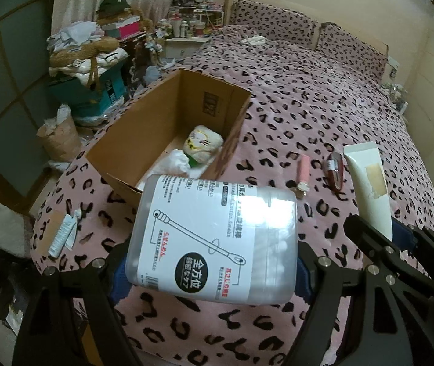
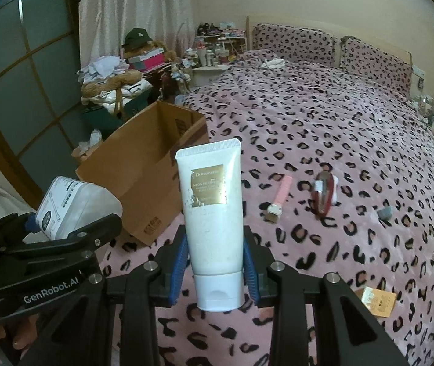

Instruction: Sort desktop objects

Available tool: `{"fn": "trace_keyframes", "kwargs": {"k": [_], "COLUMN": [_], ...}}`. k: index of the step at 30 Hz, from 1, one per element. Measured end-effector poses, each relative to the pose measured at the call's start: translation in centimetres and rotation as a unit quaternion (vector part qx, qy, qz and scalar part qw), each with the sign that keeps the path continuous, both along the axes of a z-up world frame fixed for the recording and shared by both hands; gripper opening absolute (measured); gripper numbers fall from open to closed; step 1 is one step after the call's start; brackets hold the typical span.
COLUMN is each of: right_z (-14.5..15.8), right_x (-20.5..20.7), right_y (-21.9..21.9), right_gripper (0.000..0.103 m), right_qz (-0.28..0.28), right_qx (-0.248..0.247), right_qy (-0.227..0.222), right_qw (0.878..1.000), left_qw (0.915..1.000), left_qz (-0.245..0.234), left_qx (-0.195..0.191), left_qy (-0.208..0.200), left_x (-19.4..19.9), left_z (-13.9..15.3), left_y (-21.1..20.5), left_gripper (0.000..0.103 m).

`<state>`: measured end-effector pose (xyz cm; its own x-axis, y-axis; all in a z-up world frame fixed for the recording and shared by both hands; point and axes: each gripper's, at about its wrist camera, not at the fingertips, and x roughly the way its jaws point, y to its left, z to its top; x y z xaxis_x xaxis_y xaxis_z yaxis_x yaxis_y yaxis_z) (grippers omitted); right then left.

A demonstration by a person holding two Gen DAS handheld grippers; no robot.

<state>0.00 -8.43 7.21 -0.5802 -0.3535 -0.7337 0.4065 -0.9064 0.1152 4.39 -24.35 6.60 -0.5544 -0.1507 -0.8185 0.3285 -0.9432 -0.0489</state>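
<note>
My left gripper (image 1: 214,267) is shut on a clear cotton swab box (image 1: 214,241) with a white label, held above the pink leopard bedspread just in front of an open cardboard box (image 1: 143,134). The cardboard box holds a plush toy (image 1: 201,145) and crumpled white paper (image 1: 177,161). My right gripper (image 2: 215,259) is shut on a white cream tube (image 2: 212,210), cap down, held upright to the right of the cardboard box (image 2: 143,180). The tube (image 1: 369,183) shows at the right in the left wrist view, the swab box (image 2: 76,204) at the left in the right wrist view.
On the bedspread lie a pink stick-like item (image 2: 279,198), a red hair clip (image 2: 323,196), a small grey object (image 2: 385,213) and an orange packet (image 2: 378,302). A paper packet (image 1: 64,238) lies near the bed's left edge. Cluttered piles (image 1: 95,61) stand left of the bed.
</note>
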Motion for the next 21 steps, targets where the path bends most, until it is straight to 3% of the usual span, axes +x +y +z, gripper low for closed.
{"fn": "trace_keyframes", "kwargs": {"k": [21], "right_z": [0.4], "right_x": [-2.3], "right_y": [-5.6], "right_gripper": [0.033], "right_qz": [0.038], "right_qx": [-0.004], "right_qy": [-0.003], "right_qw": [0.999], "left_qw": [0.9995], "left_qz": [0.032], "left_qx": [-0.004], "left_qy": [0.006], "left_x": [-1.0], "left_z": [0.8], "left_y": [-5.0], "left_gripper": [0.082]}}
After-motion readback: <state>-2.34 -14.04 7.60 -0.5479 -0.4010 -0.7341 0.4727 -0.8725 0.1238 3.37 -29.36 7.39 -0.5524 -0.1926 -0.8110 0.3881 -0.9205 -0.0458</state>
